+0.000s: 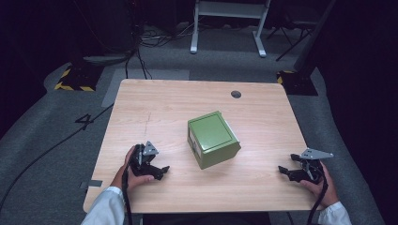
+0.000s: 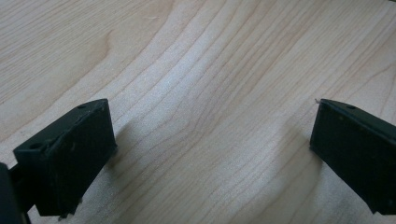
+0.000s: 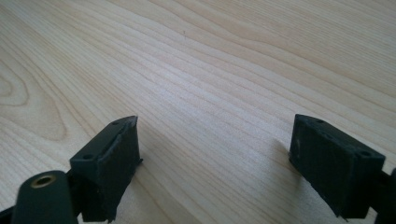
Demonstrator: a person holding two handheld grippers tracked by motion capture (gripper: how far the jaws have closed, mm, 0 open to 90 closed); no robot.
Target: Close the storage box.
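A green box (image 1: 213,138) with a pale label on one side sits near the middle of the wooden table (image 1: 169,103), turned at an angle. My left gripper (image 1: 161,171) rests on the table at the front left, open, a short way left of the box. My right gripper (image 1: 285,171) rests at the front right, open, well clear of the box. In the left gripper view its two black jaws stand wide apart over bare wood, the left gripper (image 2: 212,140) empty. The right gripper (image 3: 215,158) likewise holds nothing between its spread jaws.
A small round grommet (image 1: 236,94) sits near the table's far edge. Behind the table lie cables on grey carpet, a white desk frame (image 1: 227,23) and yellow-black striped bases (image 1: 75,79).
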